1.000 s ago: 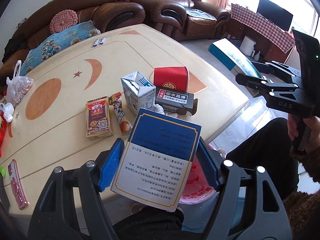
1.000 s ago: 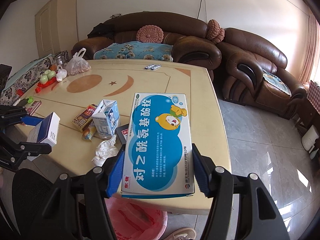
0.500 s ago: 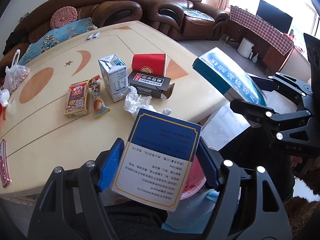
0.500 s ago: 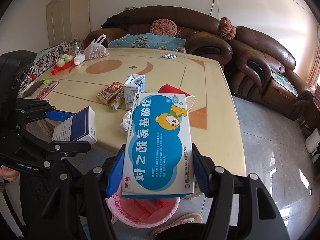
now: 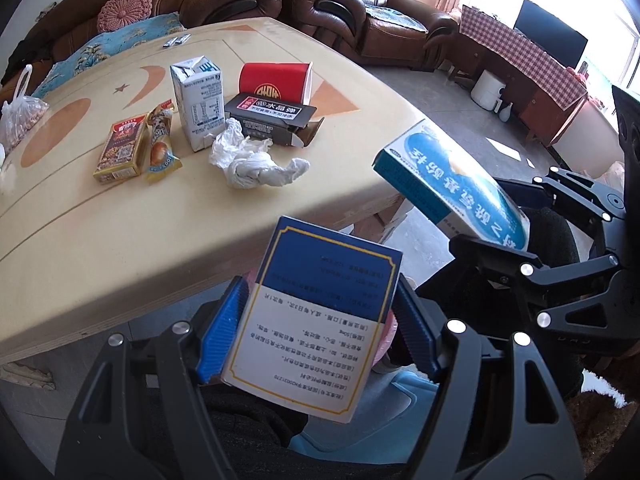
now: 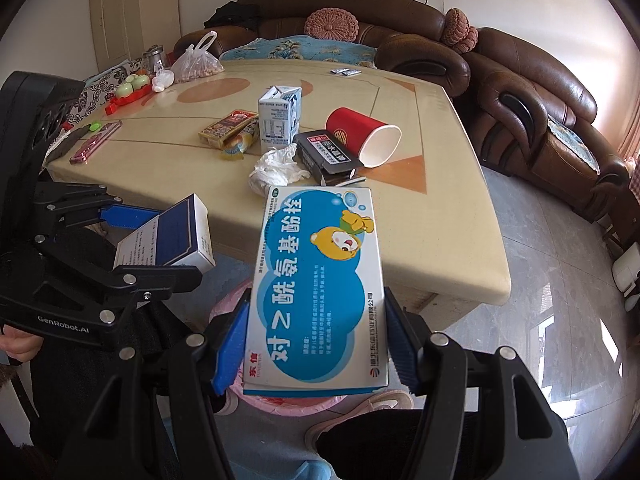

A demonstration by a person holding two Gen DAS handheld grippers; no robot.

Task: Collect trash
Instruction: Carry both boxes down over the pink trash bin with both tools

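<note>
My left gripper (image 5: 320,286) is shut on a dark blue and white box (image 5: 316,320), held just off the table's near edge. My right gripper (image 6: 316,300) is shut on a light blue box with a cartoon bear (image 6: 320,288); in the left wrist view that box (image 5: 448,184) hangs to the right. A pink-lined bin (image 6: 228,308) sits on the floor beneath both boxes, mostly hidden by them. On the table (image 5: 120,288) lie a crumpled tissue (image 5: 252,160), a milk carton (image 5: 198,100), a tipped red cup (image 5: 276,82), a black box (image 5: 272,120), a red-gold box (image 5: 120,148) and a snack wrapper (image 5: 162,144).
A plastic bag (image 6: 198,60), a pink phone (image 6: 94,146) and small toys sit at the table's far left. Brown sofas (image 6: 520,92) ring the far side. The person's dark trousers and a pink shoe (image 6: 380,404) are beside the bin.
Both grippers drew back off the table and sank, each keeping its box. They now sit closer together, and the pink bin has come into view under them.
</note>
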